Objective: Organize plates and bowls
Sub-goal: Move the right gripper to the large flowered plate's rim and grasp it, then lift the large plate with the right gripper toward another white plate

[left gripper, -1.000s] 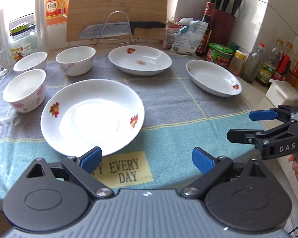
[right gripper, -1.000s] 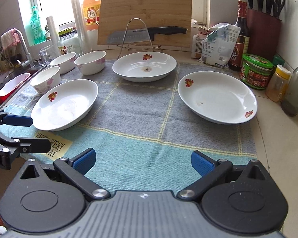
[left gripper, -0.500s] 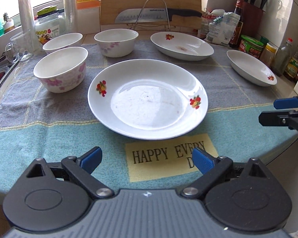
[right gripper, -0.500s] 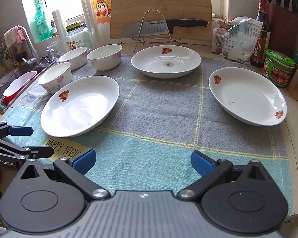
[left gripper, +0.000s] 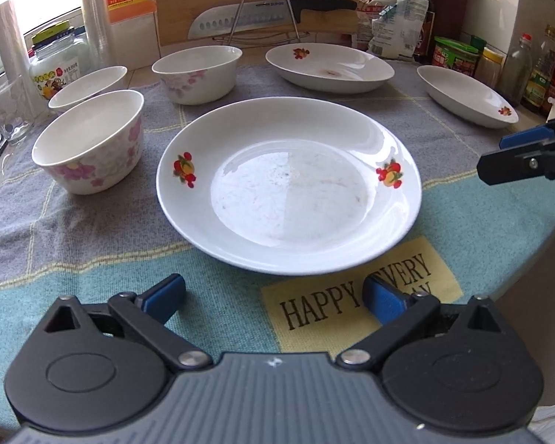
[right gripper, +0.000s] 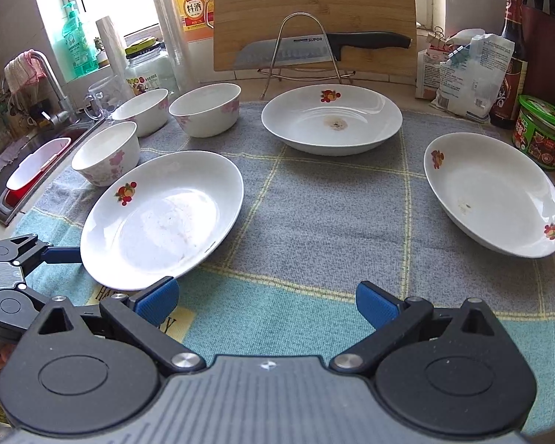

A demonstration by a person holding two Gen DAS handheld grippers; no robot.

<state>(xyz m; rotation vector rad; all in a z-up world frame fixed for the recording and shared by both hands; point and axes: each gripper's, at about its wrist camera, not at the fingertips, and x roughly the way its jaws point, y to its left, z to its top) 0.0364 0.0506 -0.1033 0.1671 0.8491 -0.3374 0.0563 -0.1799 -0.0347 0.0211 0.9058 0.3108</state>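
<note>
left gripper (left gripper: 273,294): black linkage arms, blue pads, silver pivot screws
right gripper (right gripper: 264,299): same build — two round black housings, triangular cut-outs
body: grey ribbed plate, small white mark at centre

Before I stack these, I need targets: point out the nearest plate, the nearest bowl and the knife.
Nearest plate (left gripper: 288,185): left wrist view, centre of its well.
Nearest bowl (left gripper: 92,162): left wrist view, flowered outer wall.
Knife (right gripper: 288,51): right wrist view, blade on the wire rack.
</note>
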